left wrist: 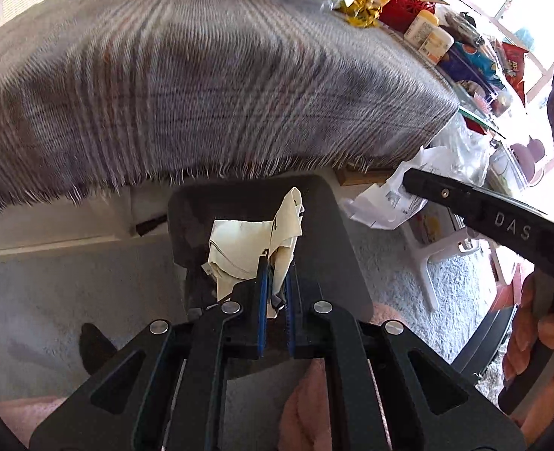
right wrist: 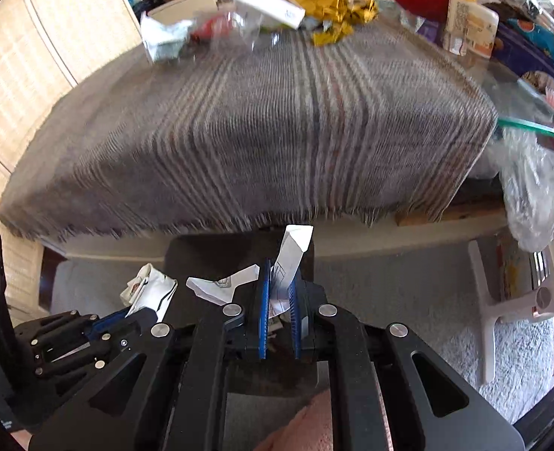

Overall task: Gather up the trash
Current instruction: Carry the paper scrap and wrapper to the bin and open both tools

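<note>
My left gripper [left wrist: 277, 267] is shut on a crumpled cream paper [left wrist: 239, 248] and hangs over a dark bin [left wrist: 194, 206] below the table edge. In the right wrist view the left gripper [right wrist: 141, 310] appears at lower left with that paper [right wrist: 153, 289]. My right gripper [right wrist: 280, 270] is shut on a folded white paper [right wrist: 295, 248] above the same bin [right wrist: 201, 251]. Another white scrap [right wrist: 220, 285] shows just left of its fingers; I cannot tell whether it is held. More trash lies on the table: a yellow wrapper [right wrist: 329, 3], a white box [right wrist: 269, 3] and crumpled tissue [right wrist: 164, 37].
A grey striped cloth [left wrist: 201, 75] covers the table and hangs fringed over its front edge. Bottles [right wrist: 468, 18] and snack bags crowd the far right. A clear plastic bag [right wrist: 536, 188] hangs off the right corner. White plastic legs [right wrist: 502, 308] stand on the pale carpet.
</note>
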Motion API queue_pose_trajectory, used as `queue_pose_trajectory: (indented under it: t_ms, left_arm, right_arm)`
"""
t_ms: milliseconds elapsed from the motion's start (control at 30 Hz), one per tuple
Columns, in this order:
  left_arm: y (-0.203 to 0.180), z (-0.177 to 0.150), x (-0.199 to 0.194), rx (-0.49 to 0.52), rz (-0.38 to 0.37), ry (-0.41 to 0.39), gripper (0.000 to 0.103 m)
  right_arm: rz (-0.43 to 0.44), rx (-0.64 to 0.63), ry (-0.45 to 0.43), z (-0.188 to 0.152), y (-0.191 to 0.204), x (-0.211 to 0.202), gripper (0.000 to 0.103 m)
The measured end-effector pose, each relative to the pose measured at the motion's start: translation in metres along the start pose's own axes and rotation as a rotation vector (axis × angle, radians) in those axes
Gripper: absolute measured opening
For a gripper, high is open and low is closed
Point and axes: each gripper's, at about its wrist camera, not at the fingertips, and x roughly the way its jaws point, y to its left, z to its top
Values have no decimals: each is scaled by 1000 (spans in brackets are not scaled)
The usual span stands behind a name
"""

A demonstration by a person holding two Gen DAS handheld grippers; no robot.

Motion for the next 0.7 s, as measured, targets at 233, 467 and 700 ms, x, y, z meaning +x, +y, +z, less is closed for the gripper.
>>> queue_pose_trajectory:
  t_ms: [233,467,700]
  left_arm:
    - [2,-17,32,14,-1,34,8]
    - [4,-19,42,6,-5,54,11]
    - [7,-17,37,0,-14,46,33]
  right_arm:
    - [2,27,42,-21,-1,37,11]
    - [16,47,78,-21,0,50,14]
    - [22,75,79,-18,-1,50,55]
